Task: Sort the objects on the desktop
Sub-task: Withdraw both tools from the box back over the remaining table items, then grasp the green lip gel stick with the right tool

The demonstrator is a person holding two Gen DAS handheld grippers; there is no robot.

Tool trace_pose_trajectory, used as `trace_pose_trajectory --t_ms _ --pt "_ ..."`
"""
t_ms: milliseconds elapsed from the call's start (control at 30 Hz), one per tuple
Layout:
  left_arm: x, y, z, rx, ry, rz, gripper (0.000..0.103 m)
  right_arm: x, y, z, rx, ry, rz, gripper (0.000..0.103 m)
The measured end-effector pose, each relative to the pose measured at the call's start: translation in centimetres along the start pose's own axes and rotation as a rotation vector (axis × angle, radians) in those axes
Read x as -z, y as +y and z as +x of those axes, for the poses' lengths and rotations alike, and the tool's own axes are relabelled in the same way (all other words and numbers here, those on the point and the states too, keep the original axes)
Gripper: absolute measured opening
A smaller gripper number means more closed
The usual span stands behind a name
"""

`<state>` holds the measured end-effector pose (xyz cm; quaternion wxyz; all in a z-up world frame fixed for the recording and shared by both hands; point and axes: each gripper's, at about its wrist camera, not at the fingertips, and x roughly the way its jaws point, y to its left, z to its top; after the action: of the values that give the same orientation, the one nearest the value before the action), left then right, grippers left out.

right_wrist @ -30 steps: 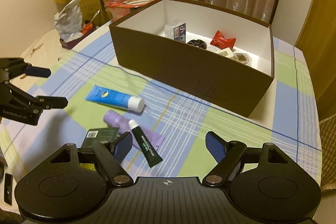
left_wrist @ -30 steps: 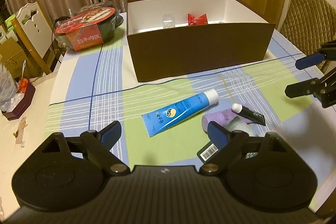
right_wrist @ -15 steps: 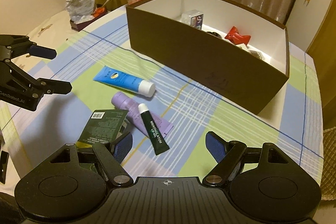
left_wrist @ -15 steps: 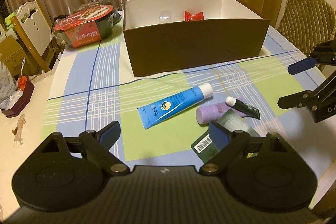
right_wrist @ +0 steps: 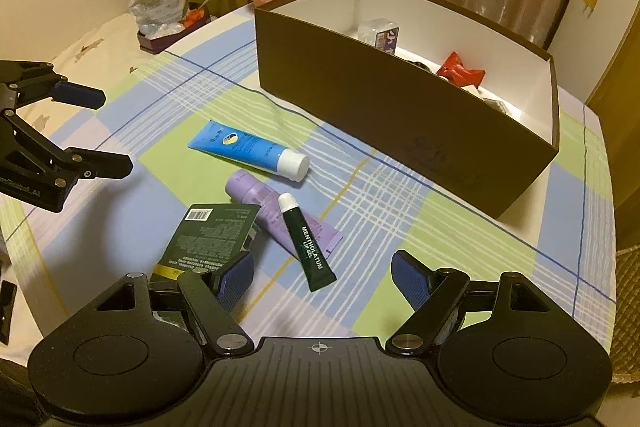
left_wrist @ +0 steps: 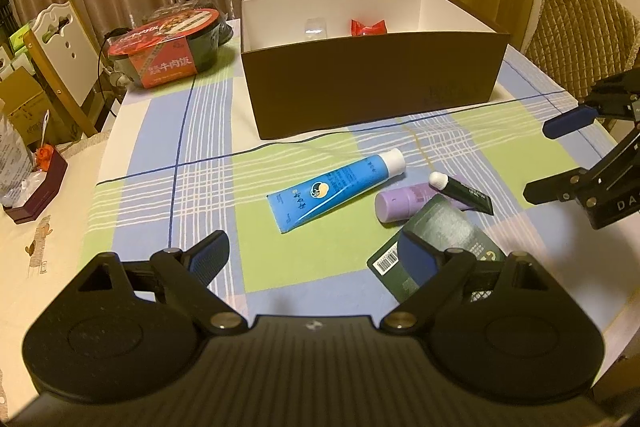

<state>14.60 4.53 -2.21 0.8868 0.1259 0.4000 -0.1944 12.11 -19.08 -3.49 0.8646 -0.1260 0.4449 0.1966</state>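
Both grippers are drawing back and rising over the last second — the table is showing wider in each view; the left gripper (left_wrist: pixel 312 255) and right gripper (right_wrist: pixel 322 269) are hanging with fingers apart, holding nothing. The blue tube (right_wrist: pixel 250 151), purple tube (right_wrist: pixel 276 215), green lip gel (right_wrist: pixel 308 239) and dark packet (right_wrist: pixel 212 235) are lying on the cloth before the brown box (right_wrist: pixel 400 107), which is already holding several items — so the sorting is looking part done.
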Motion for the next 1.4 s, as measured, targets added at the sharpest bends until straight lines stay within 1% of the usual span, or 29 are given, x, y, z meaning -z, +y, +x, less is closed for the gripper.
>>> trace_pose_trajectory --t_ms 200,367,400,433,467,633,667,700,833,867,900,933,1100,1133,1167,1200,1367,1400 --pt "0.9 0.4 -0.3 0.005 0.008 -0.006 0.089 0.0 0.7 0.2 0.002 0.005 -0.003 0.079" --pt "1.7 0.7 -0.6 0.01 0.015 -0.011 0.089 -0.5 1.2 1.1 -0.004 0.007 -0.034 0.079" --pt "1.8 0.8 -0.6 0.011 0.017 -0.012 0.089 -0.7 1.2 1.3 -0.008 0.009 -0.042 0.073" --pt "2.0 0.8 -0.7 0.012 0.018 -0.013 0.089 -0.9 1.2 1.7 -0.014 0.013 -0.053 0.062" --pt "2.1 0.9 -0.7 0.012 0.019 -0.014 0.089 -1.1 1.2 2.1 -0.022 0.018 -0.066 0.061" --pt "2.5 1.5 -0.3 -0.007 0.038 -0.039 0.089 -2.2 0.9 4.1 -0.05 0.031 -0.115 0.06" --pt "2.5 1.6 -0.2 -0.01 0.044 -0.047 0.089 -2.3 0.8 4.5 -0.058 0.034 -0.128 0.058" --pt "2.5 1.7 0.0 -0.011 0.048 -0.052 0.089 -2.5 0.7 4.9 -0.067 0.037 -0.141 0.051" --pt "2.2 1.5 0.5 -0.02 0.06 -0.057 0.089 -2.8 0.4 6.7 -0.101 0.063 -0.18 0.048" --pt "2.1 1.4 0.7 -0.019 0.063 -0.059 0.089 -2.9 0.3 7.1 -0.112 0.066 -0.188 0.046" --pt "2.0 1.4 0.8 -0.019 0.065 -0.062 0.088 -2.9 0.2 7.4 -0.122 0.07 -0.194 0.039" --pt "1.9 1.3 0.9 -0.018 0.067 -0.061 0.088 -2.9 0.1 7.7 -0.132 0.074 -0.201 0.038" --pt "1.0 1.0 1.9 -0.017 0.075 -0.037 0.088 -3.0 -0.4 8.9 -0.172 0.089 -0.221 0.038" --pt "0.8 1.0 2.1 -0.012 0.076 -0.034 0.087 -3.0 -0.4 9.0 -0.18 0.091 -0.226 0.036" --pt "0.6 1.0 2.3 -0.009 0.075 -0.024 0.087 -3.0 -0.5 9.1 -0.186 0.094 -0.23 0.032" --pt "0.4 0.9 2.5 -0.006 0.075 -0.013 0.087 -2.9 -0.5 9.2 -0.191 0.098 -0.233 0.022" --pt "-0.4 0.6 3.6 0.011 0.075 0.034 0.086 -2.9 -0.8 9.5 -0.214 0.104 -0.233 0.021" --pt "-0.5 0.6 3.8 0.015 0.076 0.042 0.085 -2.9 -0.9 9.4 -0.215 0.104 -0.231 0.016"
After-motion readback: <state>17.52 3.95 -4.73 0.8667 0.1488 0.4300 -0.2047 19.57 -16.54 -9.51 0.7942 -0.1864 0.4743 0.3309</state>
